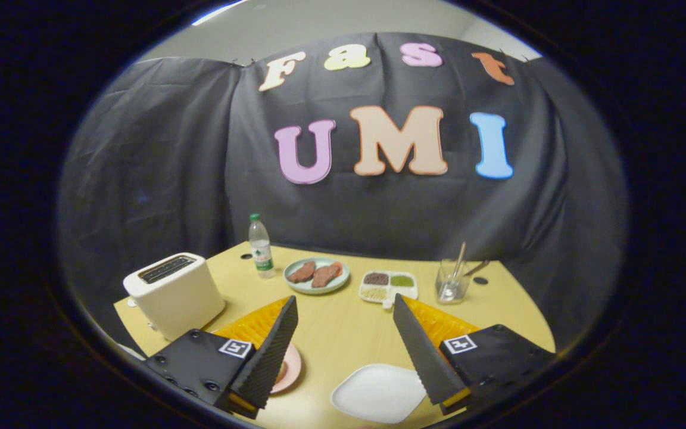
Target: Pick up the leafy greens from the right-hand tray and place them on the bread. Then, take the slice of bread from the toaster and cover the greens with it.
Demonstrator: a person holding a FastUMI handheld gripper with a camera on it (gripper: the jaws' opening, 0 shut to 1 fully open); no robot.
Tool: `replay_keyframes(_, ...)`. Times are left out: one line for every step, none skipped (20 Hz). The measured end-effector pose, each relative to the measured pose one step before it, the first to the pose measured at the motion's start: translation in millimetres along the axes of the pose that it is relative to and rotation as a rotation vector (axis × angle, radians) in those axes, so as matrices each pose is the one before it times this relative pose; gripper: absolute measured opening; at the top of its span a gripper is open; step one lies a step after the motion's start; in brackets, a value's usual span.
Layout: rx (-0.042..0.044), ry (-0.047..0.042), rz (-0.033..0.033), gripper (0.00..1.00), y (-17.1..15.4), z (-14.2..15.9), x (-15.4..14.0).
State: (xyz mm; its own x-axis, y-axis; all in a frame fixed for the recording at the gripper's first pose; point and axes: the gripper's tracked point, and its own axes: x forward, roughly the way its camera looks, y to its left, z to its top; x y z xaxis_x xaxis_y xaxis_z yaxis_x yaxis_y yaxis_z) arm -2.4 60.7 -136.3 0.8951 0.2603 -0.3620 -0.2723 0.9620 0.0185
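My gripper is open and held above the yellow table, with nothing between its fingers. The white toaster stands just left of the left finger, its dark slots facing up; I cannot tell what is inside them. A pink plate lies under the left finger, which hides most of it. A white square tray lies low between the fingers, close to the right one, and the part I see is plain white.
Beyond the fingers sit a pale green plate with brown meat slices, a divided white dish of grains, a glass holding utensils, and a water bottle. Black cloth walls close the booth behind the table.
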Motion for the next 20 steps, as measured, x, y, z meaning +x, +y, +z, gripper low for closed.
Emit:
replay_keyframes(-0.02257,-0.02952,-0.00905,1.00,-2.19,11.56,0.01)
replay_keyframes(-0.01441,-0.03130,-0.00845,1.00,-0.78,10.32,0.37)
replay_keyframes(-0.00451,-0.02408,-0.00506,1.00,0.68,8.74,-0.03)
replay_keyframes(0.00162,-0.02094,-0.00845,1.00,0.76,7.48,-0.48)
replay_keyframes(0.00444,-0.02037,-0.01178,1.00,-0.48,5.62,-0.04)
replay_keyframes(0.00436,-0.01703,-0.01414,1.00,-1.84,5.42,-0.76)
replay_keyframes(0.00466,-0.01492,-0.02032,1.00,-2.56,4.09,-0.18)
replay_keyframes(0.00576,-0.00853,-0.01132,1.00,-1.99,2.05,-0.25)
replay_keyframes(0.00709,-0.00746,-0.00976,1.00,0.51,0.31,1.25)
replay_keyframes(0.00638,-0.00156,-0.00876,1.00,-1.55,-0.13,0.79)
replay_keyframes(0.00512,-0.00028,-0.00562,1.00,-1.48,-0.49,1.32)
replay_keyframes(0.00534,0.00140,-0.00661,1.00,-2.08,-0.66,0.52)
replay_keyframes(0.00441,0.00407,-0.00708,1.00,-2.18,-0.72,1.53)
replay_keyframes(0.00327,-0.00166,-0.01257,1.00,-3.21,0.08,0.46)
replay_keyframes(0.00011,-0.00242,-0.00691,1.00,-2.81,1.03,1.91)
replay_keyframes(0.00147,-0.00340,-0.01026,1.00,-3.03,1.87,1.48)
replay_keyframes(0.00701,-0.00421,-0.00764,1.00,-2.07,0.31,0.87)
replay_keyframes(0.00840,-0.00452,-0.00643,1.00,-1.86,2.09,1.00)
replay_keyframes(0.00417,-0.00330,-0.00520,1.00,-1.35,1.32,2.43)
replay_keyframes(-0.00117,-0.00434,-0.00847,1.00,-3.28,0.67,2.00)
